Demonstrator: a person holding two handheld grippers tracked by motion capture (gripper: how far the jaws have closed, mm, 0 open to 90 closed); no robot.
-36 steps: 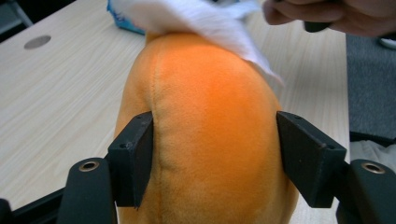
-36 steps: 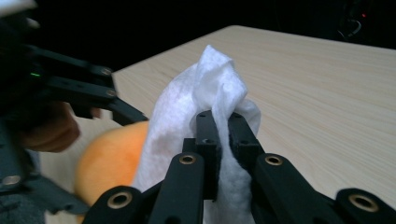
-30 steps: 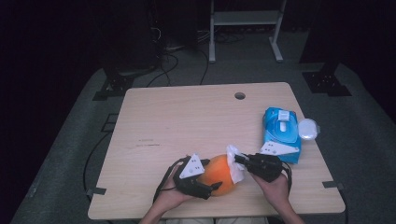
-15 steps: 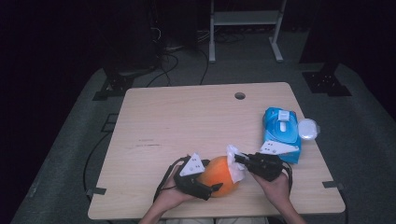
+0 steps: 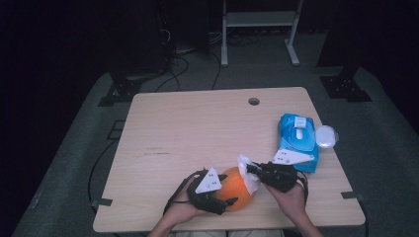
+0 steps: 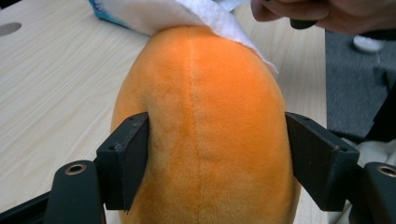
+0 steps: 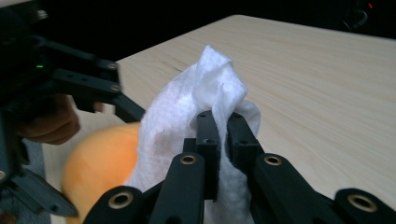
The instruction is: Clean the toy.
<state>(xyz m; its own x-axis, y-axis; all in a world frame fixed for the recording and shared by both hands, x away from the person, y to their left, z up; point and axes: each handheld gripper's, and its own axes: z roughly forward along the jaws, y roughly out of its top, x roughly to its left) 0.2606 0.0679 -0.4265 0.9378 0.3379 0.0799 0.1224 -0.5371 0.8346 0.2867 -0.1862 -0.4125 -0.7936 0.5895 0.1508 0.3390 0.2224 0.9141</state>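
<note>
The plush [image 5: 233, 189] lies on the table [image 5: 197, 128] near its front edge, well to the left of the blue pack [image 5: 297, 139], which serves as the landmark here. The left gripper [image 5: 225, 200] sits on the far side of the plush from the pack, its jaws clamped on the plush's orange flanks, one jaw pressed into each side. Between plush and pack, a white wipe [image 5: 247, 172] drapes over the plush's near end, touching it. The right gripper [image 5: 251, 169], just in front of the pack's near corner, has its jaws pinched together on a fold of the wipe. A white lid [image 5: 326, 136] rests against the pack's right side.
</note>
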